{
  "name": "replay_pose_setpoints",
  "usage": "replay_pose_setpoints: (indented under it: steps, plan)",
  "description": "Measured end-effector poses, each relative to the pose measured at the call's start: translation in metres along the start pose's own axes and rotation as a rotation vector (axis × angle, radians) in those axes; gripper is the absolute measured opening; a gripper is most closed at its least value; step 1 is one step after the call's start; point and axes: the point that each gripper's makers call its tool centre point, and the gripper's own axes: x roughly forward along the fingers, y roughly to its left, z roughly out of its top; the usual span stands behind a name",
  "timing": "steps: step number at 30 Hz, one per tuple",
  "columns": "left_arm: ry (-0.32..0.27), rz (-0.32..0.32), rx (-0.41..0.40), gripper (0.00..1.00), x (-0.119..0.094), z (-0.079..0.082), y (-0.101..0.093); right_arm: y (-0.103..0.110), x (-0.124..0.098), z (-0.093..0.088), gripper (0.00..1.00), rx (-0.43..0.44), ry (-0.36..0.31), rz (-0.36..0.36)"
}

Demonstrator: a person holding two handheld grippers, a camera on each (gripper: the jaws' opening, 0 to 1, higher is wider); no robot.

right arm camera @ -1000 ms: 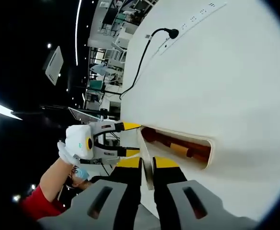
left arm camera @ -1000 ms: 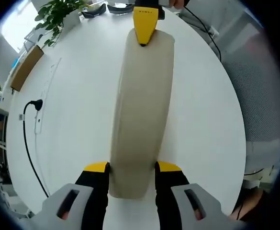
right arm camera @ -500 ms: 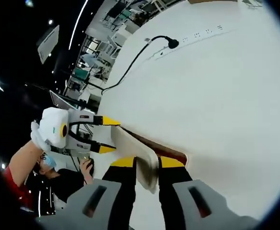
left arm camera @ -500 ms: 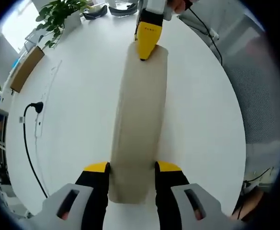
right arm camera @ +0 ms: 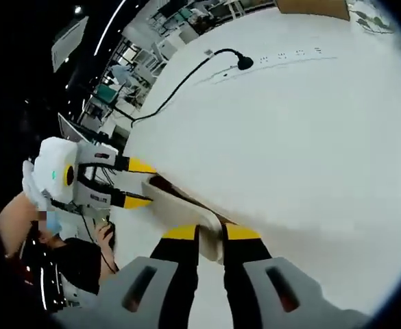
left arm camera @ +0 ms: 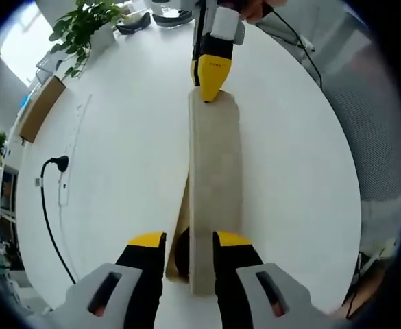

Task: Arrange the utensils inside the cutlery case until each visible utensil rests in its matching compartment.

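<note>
Beige case on white table, lid lifted ajar. Left gripper pinches near end, right gripper pinches far end. Utensils barely visible inside; sorting apparently not begun.

We carry two matching claws: our left claw and right claw each have grey moulded bodies with slotted openings, black fingers and yellow tips. In the right gripper view, we wear a white glove and a dark top.
</note>
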Motion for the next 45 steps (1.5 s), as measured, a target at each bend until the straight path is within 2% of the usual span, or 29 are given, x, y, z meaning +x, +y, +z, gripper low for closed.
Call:
replay_pose_setpoints:
  steps: [1,3,6,9,12,13,16,18,20,21,25,27,28,30,32,34,36,37,38,39,40,42,45]
  plan:
    - [-0.005,0.005,0.005,0.33,0.0,-0.001,0.0,-0.003,0.0,0.006,0.08,0.051,-0.038,0.02]
    - [-0.007,0.014,0.017,0.42,0.0,-0.004,-0.002,-0.009,0.0,0.007,0.08,0.123,-0.046,0.038]
    - [-0.028,0.009,0.052,0.5,0.0,-0.002,-0.009,-0.018,0.001,0.002,0.08,0.08,-0.026,0.034]
    - [0.0,0.015,0.1,0.5,0.005,-0.004,-0.01,-0.02,0.003,-0.004,0.08,0.024,0.009,0.014]
    - [0.011,0.048,0.14,0.44,0.01,0.0,-0.01,-0.024,0.004,-0.005,0.08,0.055,-0.001,0.005]
    - [0.01,0.032,0.153,0.43,0.012,0.001,-0.013,-0.025,0.004,-0.003,0.08,0.062,-0.003,0.007]
    - [0.022,0.04,0.191,0.46,0.016,0.005,-0.015,-0.029,0.005,-0.004,0.07,0.053,0.007,-0.01]
    - [0.02,0.026,0.189,0.46,0.018,0.006,-0.017,-0.033,0.007,-0.002,0.07,0.045,0.01,-0.023]
    - [0.059,0.036,0.229,0.42,0.022,0.003,-0.016,-0.032,0.006,-0.001,0.07,0.039,0.009,-0.019]
    - [0.054,0.018,0.22,0.4,0.024,0.004,-0.02,-0.031,0.006,-0.002,0.07,0.033,0.008,-0.02]
    - [0.06,0.013,0.226,0.39,0.03,0.006,-0.022,-0.035,0.002,-0.004,0.04,-0.114,0.019,-0.074]
    - [0.057,0.012,0.228,0.39,0.03,0.007,-0.022,-0.034,0.001,-0.004,0.04,-0.126,0.023,-0.081]
    - [0.057,0.006,0.223,0.39,0.03,0.008,-0.022,-0.038,0.0,-0.003,0.03,-0.164,0.024,-0.104]
    - [0.058,0.002,0.212,0.39,0.031,0.007,-0.021,-0.039,-0.005,-0.001,0.02,-0.195,-0.006,-0.116]
    - [0.053,-0.005,0.205,0.39,0.03,0.007,-0.021,-0.042,-0.008,0.002,0.1,-0.196,-0.063,-0.126]
    - [0.047,-0.01,0.199,0.39,0.03,0.007,-0.021,-0.041,-0.006,-0.002,0.19,-0.103,-0.074,-0.087]
    - [0.04,-0.018,0.176,0.39,0.029,0.007,-0.021,-0.038,-0.003,-0.011,0.14,-0.002,-0.061,-0.03]
    - [0.039,-0.022,0.169,0.39,0.029,0.008,-0.021,-0.041,-0.003,-0.014,0.1,0.035,-0.059,-0.034]
    - [0.036,-0.026,0.162,0.39,0.029,0.008,-0.021,-0.046,-0.002,-0.014,0.12,0.026,-0.074,-0.044]
    - [0.038,-0.028,0.163,0.39,0.029,0.008,-0.021,-0.045,-0.001,-0.014,0.16,0.043,-0.094,-0.039]
    - [0.036,-0.023,0.169,0.39,0.029,0.009,-0.02,-0.044,0.002,-0.018,0.19,0.076,-0.086,-0.023]
    - [0.029,-0.017,0.163,0.39,0.03,0.015,-0.02,-0.036,0.005,-0.024,0.17,0.112,-0.085,0.019]
    - [0.051,-0.014,0.18,0.39,0.032,0.014,-0.021,-0.038,0.005,-0.024,0.16,0.127,-0.098,0.015]
